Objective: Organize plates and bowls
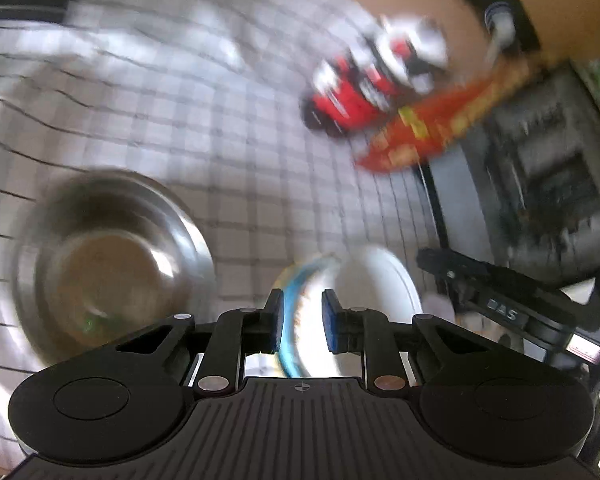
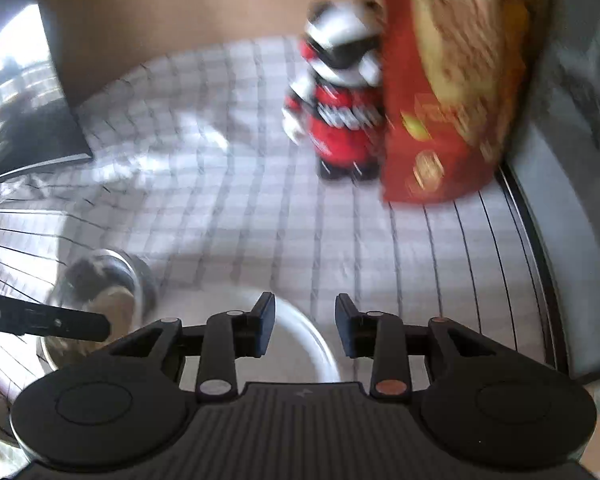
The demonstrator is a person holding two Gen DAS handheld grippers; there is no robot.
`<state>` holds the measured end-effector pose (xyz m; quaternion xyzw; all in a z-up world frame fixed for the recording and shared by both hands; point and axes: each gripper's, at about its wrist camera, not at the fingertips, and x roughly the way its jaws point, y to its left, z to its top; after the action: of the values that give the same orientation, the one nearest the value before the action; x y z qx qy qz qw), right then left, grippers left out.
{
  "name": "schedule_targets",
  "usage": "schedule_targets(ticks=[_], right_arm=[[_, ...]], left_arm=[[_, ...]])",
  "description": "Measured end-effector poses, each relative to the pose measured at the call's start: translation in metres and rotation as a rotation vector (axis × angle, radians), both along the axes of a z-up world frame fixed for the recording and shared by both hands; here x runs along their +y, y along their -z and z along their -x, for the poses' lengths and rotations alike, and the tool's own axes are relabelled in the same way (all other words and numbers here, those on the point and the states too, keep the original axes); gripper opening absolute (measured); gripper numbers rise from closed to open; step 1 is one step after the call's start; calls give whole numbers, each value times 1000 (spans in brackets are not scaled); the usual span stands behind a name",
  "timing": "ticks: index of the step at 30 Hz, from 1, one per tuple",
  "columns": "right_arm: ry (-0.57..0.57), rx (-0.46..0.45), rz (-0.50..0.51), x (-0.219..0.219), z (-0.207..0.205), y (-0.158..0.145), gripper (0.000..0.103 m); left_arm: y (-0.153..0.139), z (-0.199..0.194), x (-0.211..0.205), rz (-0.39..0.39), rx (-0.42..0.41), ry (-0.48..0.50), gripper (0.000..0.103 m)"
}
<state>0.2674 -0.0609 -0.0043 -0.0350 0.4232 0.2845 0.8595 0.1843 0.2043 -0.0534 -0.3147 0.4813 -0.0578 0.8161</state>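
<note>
Left gripper point(image 1: 302, 320): its blue-padded jaws stand a narrow gap apart, straddling the edge of a blue-rimmed plate point(image 1: 296, 320). The blur hides whether the pads press the rim, so I cannot tell if it is gripped.

Right gripper point(image 2: 305, 330): jaws spread wide with nothing between them, hanging just above a white dish.

White dish point(image 2: 296, 344): lies on the cloth directly under the right gripper's left finger. In the left wrist view it point(image 1: 374, 284) sits just right of the blue-rimmed plate, touching or overlapping it; which one, the blur conceals.

Steel bowl point(image 1: 112, 264): on the cloth to the left of the plates, near them but apart, upright, with brownish contents or reflection inside. In the right wrist view it point(image 2: 100, 308) shows at lower left, behind the left tool's black finger.

Checked tablecloth point(image 1: 220, 140): white with grey lines, rumpled farther off.

Toy figure point(image 2: 340, 96): red, white and black, standing well beyond the dishes.

Red snack bag point(image 2: 452, 92): just beside the toy, upright at the cloth's far right.

Step in hand: judging by the pose, the left tool is taking or carrying the blue-rimmed plate by its edge.

Next move: probably settle a firm pinch on the rim, then stack the plate with the white dish while the right tool steadies or picks up that dish.
</note>
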Motion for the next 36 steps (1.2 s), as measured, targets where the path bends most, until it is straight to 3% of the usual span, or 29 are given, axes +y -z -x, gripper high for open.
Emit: schedule_targets(ticks=[4,6,9,12,16,19,21,26,36], right_arm=[[-132,15,-31,52,-3,-12,37],[-218,66,-24,89,-6,-6,38],[-298,134,45,143,-8,11,40],[-346,157,141,187,-8,31,42],[-366,101,270,218,-2,52,48],[-342,113,323,224,-5,65,50],[-331,142,333,223,-10,74,50],[-295,289,305,222,-17,96,50],[-242,374,271,221,-13,108,52]], left_arm=[[-7,36,54,-135,-32,-201,24],[0,55,77,-224,8,-311,24],[18,71,98,-207,37,-374,24],[37,77,105,-152,33,-386,24],[57,76,98,-180,65,-374,24],[72,76,100,-207,102,-343,27],[79,76,102,-189,108,-337,32],[96,71,107,-107,125,-310,32],[111,65,126,2,128,-279,32]])
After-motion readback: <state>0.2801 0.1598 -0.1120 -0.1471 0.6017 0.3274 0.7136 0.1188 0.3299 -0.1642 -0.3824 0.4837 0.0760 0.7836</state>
